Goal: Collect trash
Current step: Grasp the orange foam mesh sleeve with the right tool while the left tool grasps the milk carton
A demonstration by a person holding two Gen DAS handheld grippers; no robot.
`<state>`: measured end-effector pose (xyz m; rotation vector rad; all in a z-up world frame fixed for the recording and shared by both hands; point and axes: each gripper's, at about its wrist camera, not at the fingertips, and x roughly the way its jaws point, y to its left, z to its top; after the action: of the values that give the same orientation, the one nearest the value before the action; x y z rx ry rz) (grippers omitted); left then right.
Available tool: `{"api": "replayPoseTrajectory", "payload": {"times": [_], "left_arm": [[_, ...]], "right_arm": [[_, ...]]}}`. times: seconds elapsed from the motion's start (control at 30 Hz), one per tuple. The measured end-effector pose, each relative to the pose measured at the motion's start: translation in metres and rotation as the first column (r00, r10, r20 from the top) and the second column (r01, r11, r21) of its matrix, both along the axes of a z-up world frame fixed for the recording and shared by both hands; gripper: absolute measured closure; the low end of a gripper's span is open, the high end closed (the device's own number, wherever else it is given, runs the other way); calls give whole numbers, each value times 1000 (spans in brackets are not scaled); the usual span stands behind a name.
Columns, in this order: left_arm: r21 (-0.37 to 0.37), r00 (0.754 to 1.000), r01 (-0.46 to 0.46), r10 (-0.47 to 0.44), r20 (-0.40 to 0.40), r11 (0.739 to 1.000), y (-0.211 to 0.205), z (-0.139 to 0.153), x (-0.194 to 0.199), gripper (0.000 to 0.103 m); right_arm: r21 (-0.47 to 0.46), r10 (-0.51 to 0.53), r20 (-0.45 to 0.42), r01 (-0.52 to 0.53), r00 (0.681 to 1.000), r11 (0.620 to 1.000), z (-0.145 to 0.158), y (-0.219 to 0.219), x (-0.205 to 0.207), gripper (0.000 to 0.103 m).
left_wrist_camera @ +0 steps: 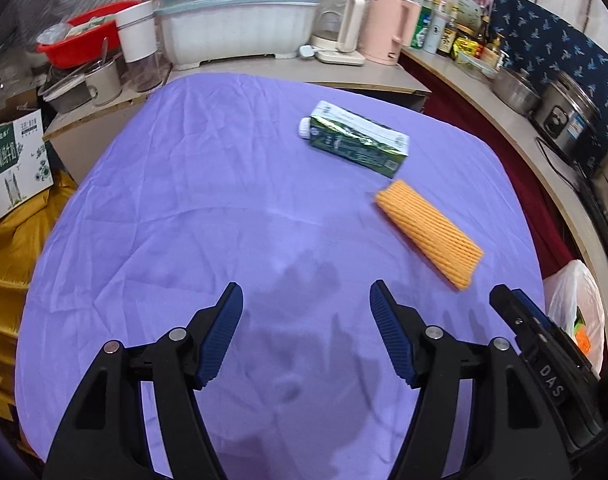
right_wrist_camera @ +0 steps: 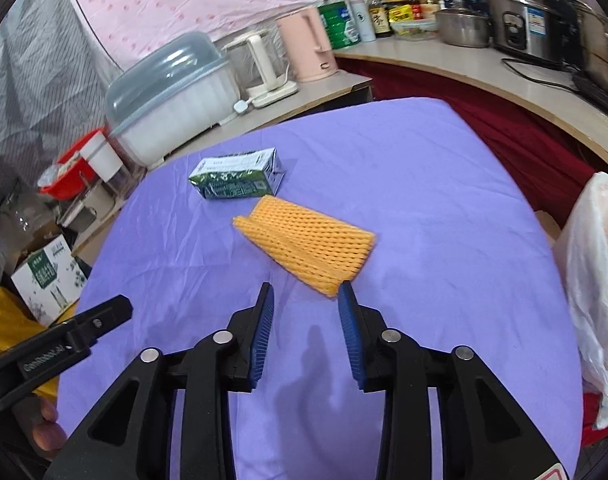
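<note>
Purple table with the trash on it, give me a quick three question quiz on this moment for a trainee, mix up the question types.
1. True or false: the right gripper is clamped on the orange foam net.
2. Multiple choice: how does the green milk carton sit on the purple cloth? A) upright, B) lying on its side, C) inside the white plastic bag.
3. Short answer: which piece of trash lies nearer the right gripper's fingertips?

Key
1. False: its jaws stand apart, empty, just short of the net.
2. B.
3. The orange foam net; the carton lies beyond it. The left gripper is open too, over bare cloth.
</note>
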<state>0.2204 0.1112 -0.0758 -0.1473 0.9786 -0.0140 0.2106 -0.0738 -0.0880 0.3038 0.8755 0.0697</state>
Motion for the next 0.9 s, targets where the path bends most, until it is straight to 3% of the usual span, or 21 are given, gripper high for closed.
{"api": "replayPoseTrajectory", "payload": {"times": [0.43, 0.67, 0.8, 0.9], "left_arm": [[-29, 998, -44, 43, -39, 999, 18, -18, 33, 37], [-40, 998, -37, 35, -54, 999, 13, -24, 45, 37], [-50, 997, -40, 37, -61, 998, 8, -26, 50, 37], [-52, 997, -37, 33, -63, 998, 3, -27, 52, 37]], "right_arm": [[-93, 37, -76, -44, 996, 995, -40, 19, 50, 63], [-157, 45, -70, -56, 997, 986, -46, 21, 56, 63], [-202, 50, -65, -63, 997, 977, -47, 23, 56, 72], [-176, 43, -70, -55, 997, 983, -45, 16, 58, 90]]}}
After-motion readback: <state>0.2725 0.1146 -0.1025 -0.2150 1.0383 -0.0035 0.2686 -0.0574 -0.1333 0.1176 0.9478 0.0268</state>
